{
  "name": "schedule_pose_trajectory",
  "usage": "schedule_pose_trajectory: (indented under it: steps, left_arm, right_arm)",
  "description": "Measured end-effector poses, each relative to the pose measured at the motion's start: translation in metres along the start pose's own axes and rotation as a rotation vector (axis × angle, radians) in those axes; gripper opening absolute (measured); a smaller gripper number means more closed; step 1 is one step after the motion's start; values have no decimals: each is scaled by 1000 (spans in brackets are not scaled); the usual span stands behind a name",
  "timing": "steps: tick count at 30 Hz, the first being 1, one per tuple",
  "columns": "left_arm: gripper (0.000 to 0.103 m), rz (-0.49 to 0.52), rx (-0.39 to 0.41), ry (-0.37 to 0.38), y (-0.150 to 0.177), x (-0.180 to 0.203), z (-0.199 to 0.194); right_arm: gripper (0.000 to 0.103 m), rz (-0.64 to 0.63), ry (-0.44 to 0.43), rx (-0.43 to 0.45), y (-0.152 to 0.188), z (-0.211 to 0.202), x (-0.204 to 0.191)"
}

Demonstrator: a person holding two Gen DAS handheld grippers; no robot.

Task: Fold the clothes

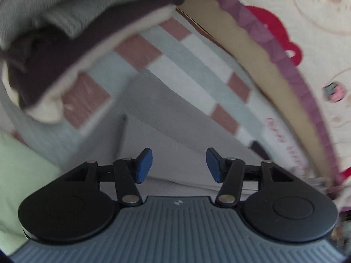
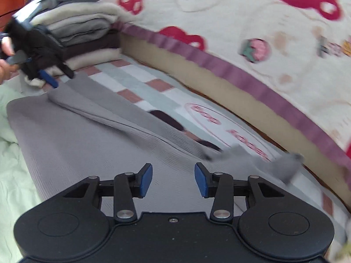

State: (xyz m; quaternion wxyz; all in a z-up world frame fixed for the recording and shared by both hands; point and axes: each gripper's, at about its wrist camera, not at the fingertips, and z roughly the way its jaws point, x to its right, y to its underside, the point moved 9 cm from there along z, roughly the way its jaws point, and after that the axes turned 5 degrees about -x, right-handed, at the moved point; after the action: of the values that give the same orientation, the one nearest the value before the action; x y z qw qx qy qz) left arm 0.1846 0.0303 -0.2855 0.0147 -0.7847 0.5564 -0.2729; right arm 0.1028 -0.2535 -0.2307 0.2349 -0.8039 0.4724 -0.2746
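A grey ribbed garment lies flat on the checked bed cover, with a sleeve folded diagonally across it and its cuff end near the mattress edge. My right gripper is open and empty just above the garment's near part. My left gripper is open and empty over the same grey garment. It also shows in the right wrist view at the garment's far left corner, held by a hand.
A stack of folded clothes in grey, cream and dark brown stands at the far left, seen close in the left wrist view. A cartoon-print blanket with a purple border rises along the right. Pale green bedding lies on the left.
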Motion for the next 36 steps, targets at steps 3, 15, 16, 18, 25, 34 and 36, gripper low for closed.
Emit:
schedule_pose_trajectory:
  steps: [3, 15, 16, 18, 25, 34, 36]
  left_arm:
    - [56, -14, -32, -31, 13, -22, 10]
    - [65, -162, -63, 89, 19, -33, 15]
    - [69, -147, -63, 83, 19, -30, 14]
    - [73, -114, -57, 67, 19, -26, 17]
    - [82, -61, -12, 29, 9, -19, 30]
    - [4, 152, 58, -59, 4, -2, 13]
    - [8, 224, 72, -57, 6, 8, 3]
  right_arm:
    - [51, -73, -8, -11, -11, 20, -18]
    - [81, -236, 139, -61, -27, 93, -32]
    - [85, -236, 140, -55, -28, 98, -31]
    - [85, -152, 91, -33, -32, 107, -24]
    - [5, 133, -138, 19, -37, 119, -22]
    - [4, 82, -81, 134, -69, 94, -25]
    - [4, 62, -67, 125, -75, 98, -24]
